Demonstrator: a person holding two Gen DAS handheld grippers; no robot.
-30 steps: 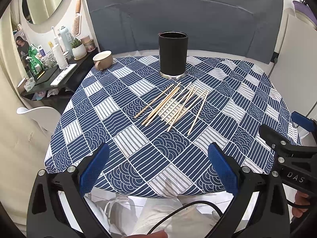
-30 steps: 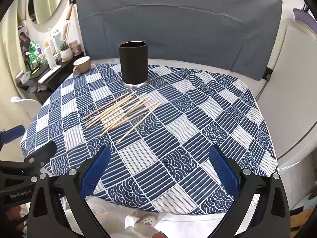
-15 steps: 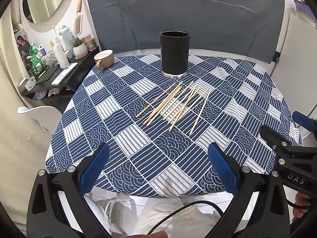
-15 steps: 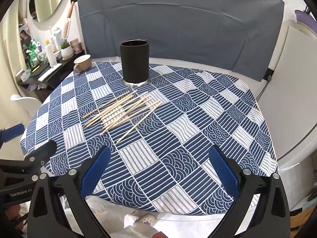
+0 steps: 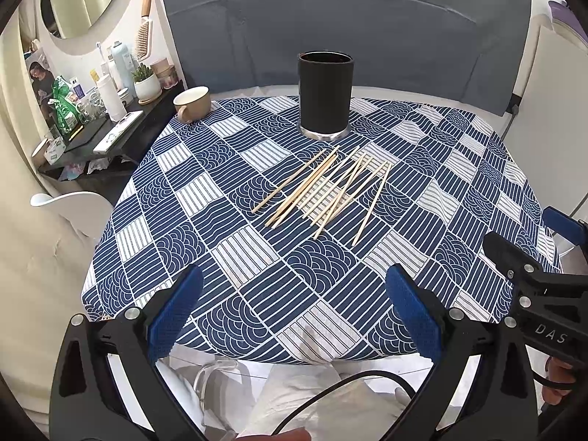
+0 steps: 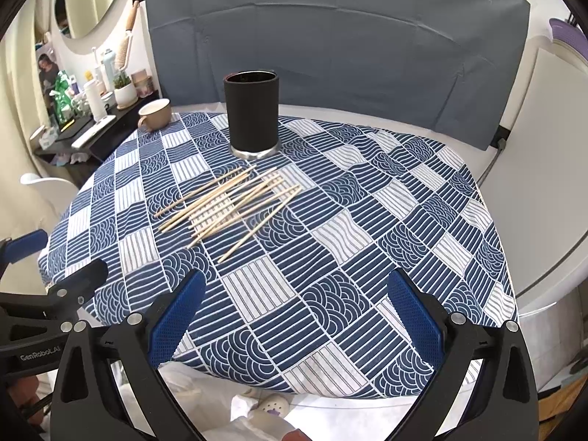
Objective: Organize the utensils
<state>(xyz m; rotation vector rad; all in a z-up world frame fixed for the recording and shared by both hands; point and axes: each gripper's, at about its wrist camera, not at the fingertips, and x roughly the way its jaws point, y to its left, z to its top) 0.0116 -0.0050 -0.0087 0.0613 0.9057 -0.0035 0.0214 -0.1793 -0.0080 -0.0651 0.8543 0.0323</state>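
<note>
Several wooden chopsticks [image 5: 327, 187] [image 6: 235, 202] lie loosely fanned on the blue-and-white patterned tablecloth [image 5: 257, 257] [image 6: 367, 250]. Just behind them stands a black cylindrical holder [image 5: 325, 93] [image 6: 251, 110] with a metal base, upright and dark inside. My left gripper [image 5: 294, 312] hangs open over the table's near edge, well short of the chopsticks, with nothing between its blue pads. Over the near edge to the right, my right gripper [image 6: 294, 312] is likewise open and holds nothing. Each gripper shows at the side of the other's view.
A beige mug [image 5: 193, 103] [image 6: 156, 113] sits at the table's far left corner. A dark side shelf [image 5: 92, 136] with bottles, a potted plant and a remote stands left. A grey backrest [image 5: 349, 25] rises behind the table. A white chair [image 5: 73, 202] is left. A person's legs show below.
Both views have shifted slightly, so the holder and chopsticks sit a little lower in frame. Both grippers stay open and nothing on the table has moved.
</note>
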